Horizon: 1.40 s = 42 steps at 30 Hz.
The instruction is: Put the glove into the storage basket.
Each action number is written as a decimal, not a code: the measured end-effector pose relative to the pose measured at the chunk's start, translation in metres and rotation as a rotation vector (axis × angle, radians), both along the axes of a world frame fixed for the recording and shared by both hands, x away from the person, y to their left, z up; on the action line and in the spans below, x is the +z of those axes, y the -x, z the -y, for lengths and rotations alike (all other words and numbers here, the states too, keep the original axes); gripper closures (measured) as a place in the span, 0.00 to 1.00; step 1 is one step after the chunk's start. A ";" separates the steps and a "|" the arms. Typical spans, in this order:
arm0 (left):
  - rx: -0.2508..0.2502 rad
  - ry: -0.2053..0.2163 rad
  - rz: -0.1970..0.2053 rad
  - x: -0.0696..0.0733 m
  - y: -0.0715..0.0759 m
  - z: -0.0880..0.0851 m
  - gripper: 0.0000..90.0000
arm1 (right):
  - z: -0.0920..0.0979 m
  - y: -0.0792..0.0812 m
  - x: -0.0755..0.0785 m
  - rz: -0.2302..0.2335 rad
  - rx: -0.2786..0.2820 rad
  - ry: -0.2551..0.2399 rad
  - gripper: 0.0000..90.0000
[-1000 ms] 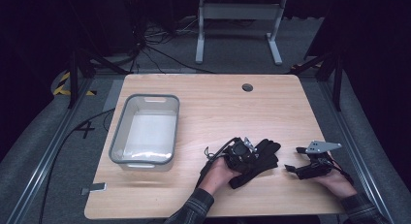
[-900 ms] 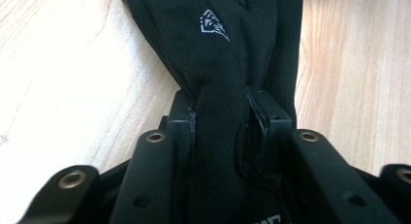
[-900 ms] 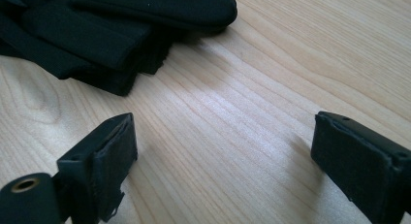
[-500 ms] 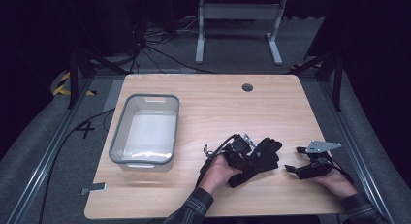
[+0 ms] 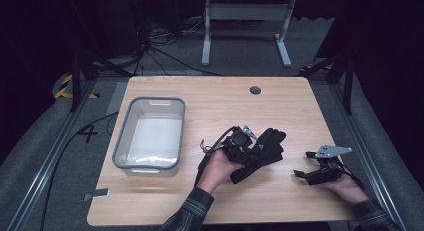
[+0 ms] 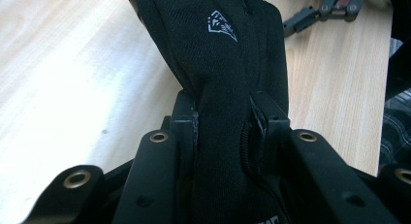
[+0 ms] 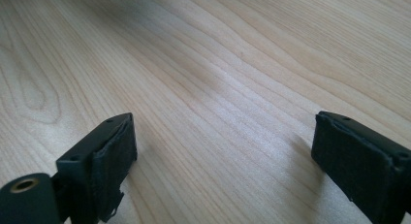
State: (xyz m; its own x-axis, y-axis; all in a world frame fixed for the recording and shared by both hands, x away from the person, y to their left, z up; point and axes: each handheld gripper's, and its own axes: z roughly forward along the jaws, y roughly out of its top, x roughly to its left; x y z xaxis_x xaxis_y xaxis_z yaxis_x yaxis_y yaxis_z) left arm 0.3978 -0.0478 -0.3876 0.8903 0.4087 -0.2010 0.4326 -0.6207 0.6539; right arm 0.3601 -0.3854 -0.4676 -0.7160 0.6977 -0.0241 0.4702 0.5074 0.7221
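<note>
A black glove [image 5: 265, 150] with a small white logo [image 6: 223, 25] is clamped between the jaws of my left gripper [image 5: 248, 150], just above the wooden table [image 5: 225, 106] near its front middle. In the left gripper view the two pads [image 6: 186, 118] press on the glove's [image 6: 228, 64] cuff end and its fingers hang away from me. My right gripper [image 5: 301, 174] rests low over the table at the front right, apart from the glove. Its jaws stand wide open in the right gripper view [image 7: 223, 141], with bare wood between them.
A grey plastic bin [image 5: 120, 147] with a pale bottom stands on the table's left half. A round cable hole [image 5: 255, 90] lies near the far edge. The right gripper [image 6: 334, 5] shows beyond the glove in the left gripper view. Dark floor and a stand's legs lie behind the table.
My left gripper has risen a little with the glove in its jaws, lifting it off the wood. The right gripper has stayed put.
</note>
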 end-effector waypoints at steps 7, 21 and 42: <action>0.052 0.001 0.019 0.016 -0.004 -0.022 0.76 | -0.001 -0.002 -0.001 -0.014 -0.004 0.018 0.01; 0.202 0.013 0.067 0.047 -0.011 -0.089 0.76 | -0.002 -0.001 -0.001 -0.016 0.001 0.019 0.00; 0.459 0.039 0.114 0.055 -0.012 -0.194 0.76 | -0.002 -0.001 -0.001 -0.016 0.004 0.020 0.00</action>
State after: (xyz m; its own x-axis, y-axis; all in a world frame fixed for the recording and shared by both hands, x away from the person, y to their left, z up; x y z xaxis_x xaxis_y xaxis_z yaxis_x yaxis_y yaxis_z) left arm 0.4095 0.1462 -0.3330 0.6369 0.7589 -0.1359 0.5808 -0.3563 0.7320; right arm 0.3615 -0.3834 -0.4686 -0.7194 0.6941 -0.0264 0.4791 0.5234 0.7046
